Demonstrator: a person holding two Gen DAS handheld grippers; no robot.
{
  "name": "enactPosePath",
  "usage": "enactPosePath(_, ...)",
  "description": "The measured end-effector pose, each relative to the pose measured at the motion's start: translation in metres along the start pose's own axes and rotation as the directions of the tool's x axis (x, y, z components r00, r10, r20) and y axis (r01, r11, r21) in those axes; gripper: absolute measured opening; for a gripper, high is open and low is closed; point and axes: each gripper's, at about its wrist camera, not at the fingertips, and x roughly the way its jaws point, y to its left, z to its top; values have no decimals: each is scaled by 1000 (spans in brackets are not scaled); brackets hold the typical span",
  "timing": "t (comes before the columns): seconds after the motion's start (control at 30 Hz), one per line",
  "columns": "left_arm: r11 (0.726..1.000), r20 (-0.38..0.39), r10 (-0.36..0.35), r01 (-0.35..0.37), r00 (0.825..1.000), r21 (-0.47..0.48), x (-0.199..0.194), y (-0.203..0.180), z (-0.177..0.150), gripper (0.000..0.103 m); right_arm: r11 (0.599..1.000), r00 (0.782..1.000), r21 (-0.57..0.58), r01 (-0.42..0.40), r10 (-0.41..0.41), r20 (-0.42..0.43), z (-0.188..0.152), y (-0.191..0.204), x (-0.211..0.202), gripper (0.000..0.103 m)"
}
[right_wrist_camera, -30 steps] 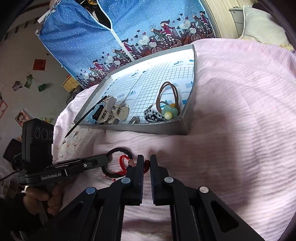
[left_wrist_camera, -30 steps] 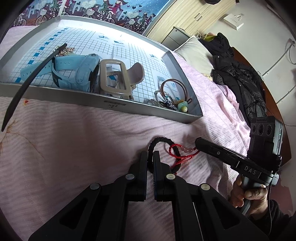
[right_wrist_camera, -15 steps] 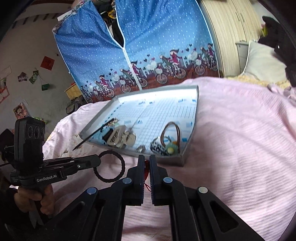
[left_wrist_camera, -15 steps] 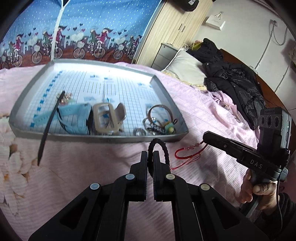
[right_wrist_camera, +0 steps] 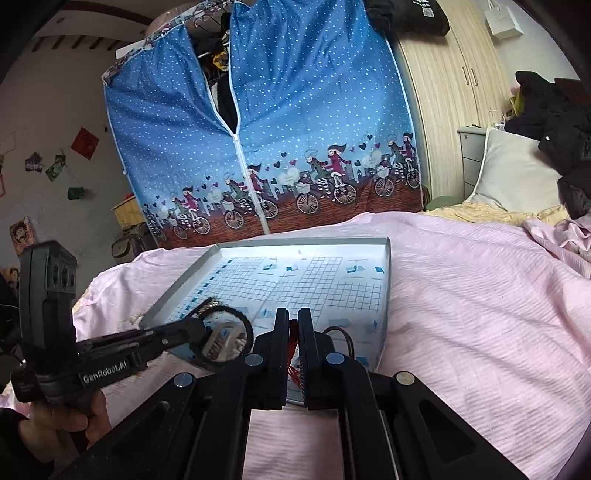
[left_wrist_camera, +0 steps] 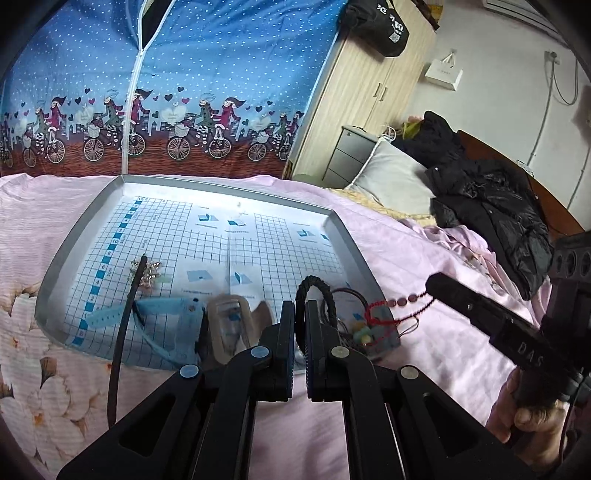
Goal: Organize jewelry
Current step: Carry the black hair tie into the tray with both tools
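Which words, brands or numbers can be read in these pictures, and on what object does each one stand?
"GenRobot.AI": on the side of the left gripper, seen in the right wrist view.
"DAS": on the side of the right gripper, seen in the left wrist view.
Numbers along the blue scale printed in the tray: too small to read surely.
White print on the black bag on the wardrobe: not legible.

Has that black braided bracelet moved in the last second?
Yes. The black bracelet, pinched in the left gripper, rose off the pink bedspread and now hangs above the tray.
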Motion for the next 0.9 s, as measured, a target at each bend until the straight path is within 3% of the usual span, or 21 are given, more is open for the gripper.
enactPosePath(0.07,1000,29,-4,4,1000,-1,7,0,1,3,1000,1000,-9,20,-20,-14,-4,-2,4,5)
enactPosePath(0.23,997,-22,22,-20,1000,79,27,-9,-10,3,999,998,10,37,-37,-43,-12,-15,13,5)
enactPosePath(0.5,998,-69,33,-30,997,53,40,-2,-20,3,1000,996,-5,26,-27,-86,-23,-14,22,5)
enactPosePath(0.9,997,-79,55,-50,995,57,40,-6,-19,3,999,994,-21,38,-40,-105,-24,-9,25,6)
